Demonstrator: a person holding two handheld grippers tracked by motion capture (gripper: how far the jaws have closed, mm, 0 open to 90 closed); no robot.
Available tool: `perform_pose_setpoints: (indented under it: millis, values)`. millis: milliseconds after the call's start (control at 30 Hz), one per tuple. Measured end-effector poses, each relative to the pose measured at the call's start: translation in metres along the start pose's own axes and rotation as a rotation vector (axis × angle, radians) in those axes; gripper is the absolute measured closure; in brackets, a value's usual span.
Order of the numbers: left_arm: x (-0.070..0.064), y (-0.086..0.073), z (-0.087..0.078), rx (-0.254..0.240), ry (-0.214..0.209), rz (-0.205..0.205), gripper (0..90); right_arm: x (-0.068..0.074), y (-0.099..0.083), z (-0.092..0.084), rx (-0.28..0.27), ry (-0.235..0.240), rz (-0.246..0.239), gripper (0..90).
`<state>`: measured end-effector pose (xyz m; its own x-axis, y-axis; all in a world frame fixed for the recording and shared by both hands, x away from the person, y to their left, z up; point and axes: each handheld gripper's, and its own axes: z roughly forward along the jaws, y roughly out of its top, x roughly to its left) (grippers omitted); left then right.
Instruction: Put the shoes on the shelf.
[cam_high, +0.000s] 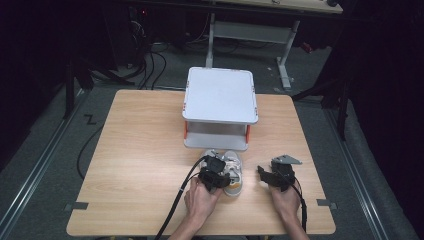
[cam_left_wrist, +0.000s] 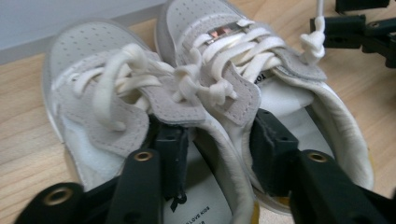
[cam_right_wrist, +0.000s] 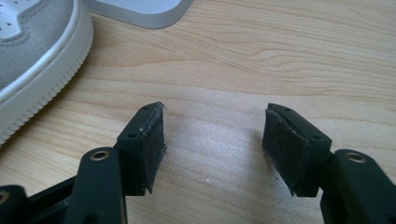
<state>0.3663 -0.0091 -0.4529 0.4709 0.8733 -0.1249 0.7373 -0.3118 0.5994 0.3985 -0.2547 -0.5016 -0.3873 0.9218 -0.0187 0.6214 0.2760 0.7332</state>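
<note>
Left claw (cam_left_wrist: 219, 140): one jaw sits inside each of the two small shoes, so the adjoining inner walls of the pair stand between the pads; the pads look pressed against those walls, clamping the shoes together.
Left claw in the high view (cam_high: 216, 172): held over the heel ends of the shoes, with its cable running back toward the near table edge.
Right claw (cam_right_wrist: 212, 149): jaws apart, nothing between them, bare wood beneath.
Right claw in the high view (cam_high: 272, 175): rests low over the table, just right of the shoes and apart from them, with its grey three-cornered plate on top.
Left shoe of the pair (cam_left_wrist: 93, 93): grey-and-white child's sneaker with white laces, upright on the table, toe pointing away from the person.
Right shoe of the pair (cam_left_wrist: 261, 70): same make, touching its partner side by side; its lace ends in a knot lying toward the far side.
Shoes on the table (cam_high: 231, 172): near the front middle, just in front of the white stand.
White stand (cam_high: 220, 95): two-level shelf with orange corner posts, at the back middle of the table.
Table (cam_high: 140, 150): light wood grain.
Hands: left hand (cam_high: 200, 200) and right hand (cam_high: 286, 200) come in from the near edge.
</note>
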Motion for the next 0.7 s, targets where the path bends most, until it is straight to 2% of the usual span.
perform_pose_setpoints:
  millis: [267,467,567,700]
  values:
    - [0.004,0.000,-0.002,0.013,-0.018,0.013,69.7,0.000,0.000,0.000,0.000,0.000,0.000,38.7]
    - [0.007,-0.002,-0.006,0.022,0.007,0.016,76.4,0.000,0.000,0.000,0.000,0.000,0.001,38.7]
    - [0.012,-0.004,-0.009,0.018,0.003,0.011,79.5,0.000,0.000,0.000,0.000,0.001,0.000,38.7]
    - [0.013,-0.007,-0.011,0.011,0.008,0.027,80.9,0.000,0.000,0.000,0.000,0.001,0.001,38.7]
